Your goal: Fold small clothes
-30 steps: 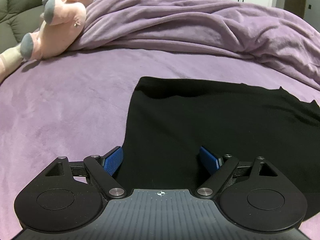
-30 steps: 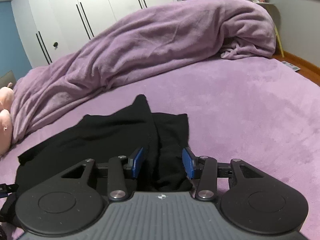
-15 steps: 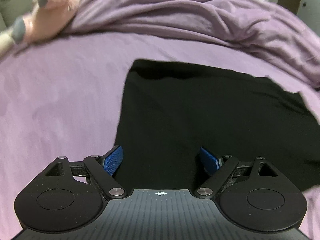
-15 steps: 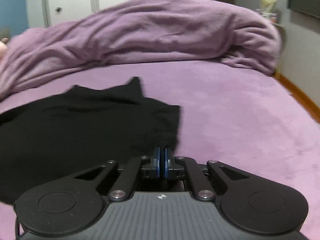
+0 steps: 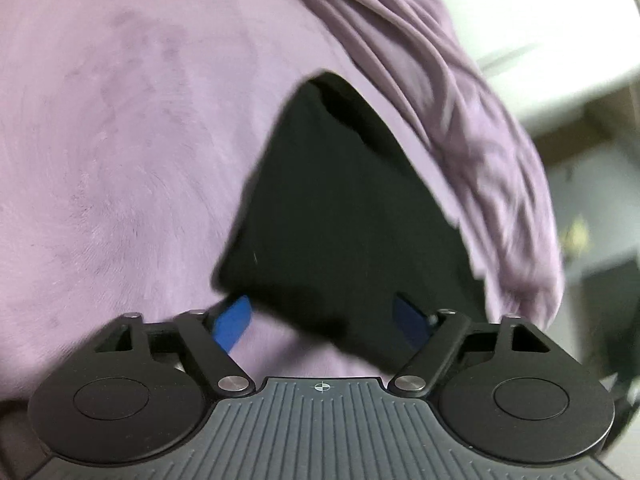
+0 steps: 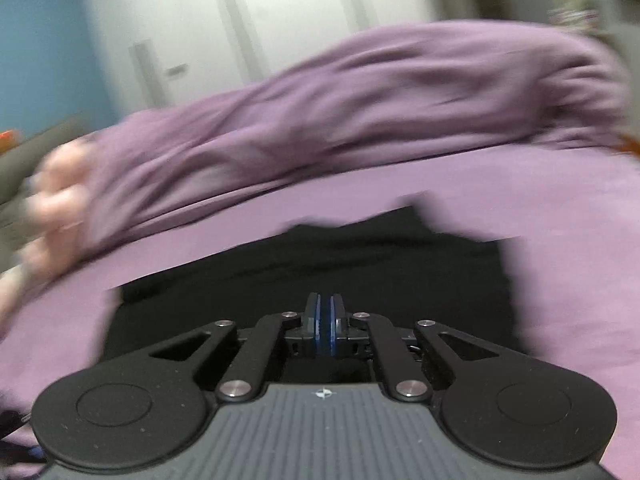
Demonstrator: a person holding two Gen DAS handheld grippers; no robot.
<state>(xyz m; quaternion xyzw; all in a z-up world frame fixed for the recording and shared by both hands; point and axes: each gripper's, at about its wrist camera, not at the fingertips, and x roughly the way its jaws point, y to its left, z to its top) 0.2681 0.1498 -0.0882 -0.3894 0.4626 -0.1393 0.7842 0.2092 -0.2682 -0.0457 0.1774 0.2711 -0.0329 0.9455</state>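
The black garment (image 5: 344,216) lies spread on the purple bed (image 5: 120,140), in front of the bunched purple blanket (image 6: 360,100) at the far side. The right gripper (image 6: 325,320) has its jaws pressed together, apparently pinching the cloth's near edge, though the pinch itself is hidden below the pads. The left gripper (image 5: 324,316) has been narrowing its jaws yet stands wide, a corner of the cloth lying between the pads without being pressed. Both views are smeared, so fine detail is uncertain. To do this step well, the left jaws should probably close fully on the corner before any lift, taking only the layer that is meant to move. Then both hands would best rise together and carry the edge across evenly, keeping the cloth taut so the fold lands straight and clear of the blanket.
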